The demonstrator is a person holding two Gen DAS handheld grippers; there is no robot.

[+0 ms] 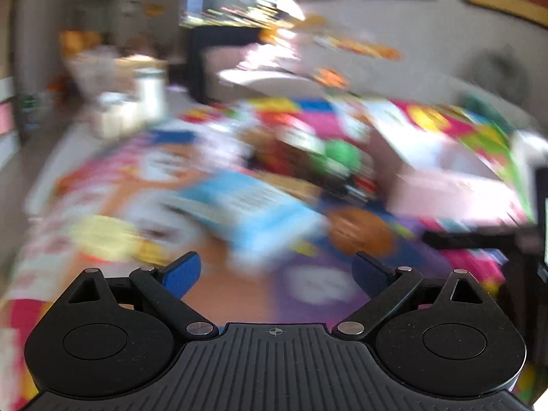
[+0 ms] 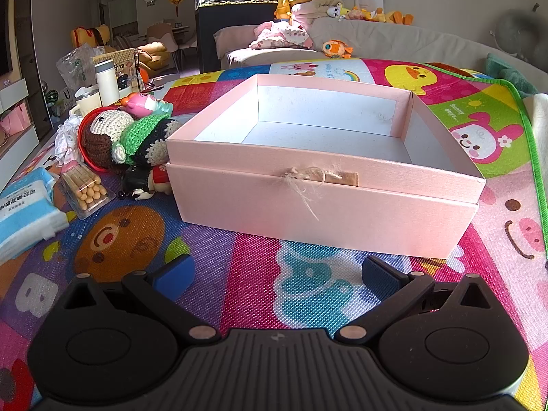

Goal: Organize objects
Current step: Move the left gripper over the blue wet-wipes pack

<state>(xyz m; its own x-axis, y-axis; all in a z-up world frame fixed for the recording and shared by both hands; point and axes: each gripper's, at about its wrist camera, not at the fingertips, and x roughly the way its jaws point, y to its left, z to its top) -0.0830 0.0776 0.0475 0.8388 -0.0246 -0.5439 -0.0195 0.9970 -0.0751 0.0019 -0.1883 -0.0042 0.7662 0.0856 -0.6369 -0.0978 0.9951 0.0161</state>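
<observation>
While sunlit, colourful play mat (image 2: pixel 239 267)

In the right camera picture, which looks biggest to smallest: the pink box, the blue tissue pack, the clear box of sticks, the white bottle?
1. pink box
2. blue tissue pack, partly cut off
3. clear box of sticks and white bottle: look alike; the bottle is farther, so unsure.

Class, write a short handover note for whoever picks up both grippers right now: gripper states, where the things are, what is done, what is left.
Left gripper: open, holding nothing; its view is blurred.
Right gripper: open, holding nothing, facing the pink box.
Box sits on the play mat, nothing inside.
Crochet doll, stick pack and blue tissue pack lie left of it.
Done: nothing boxed. Left: everything.
</observation>
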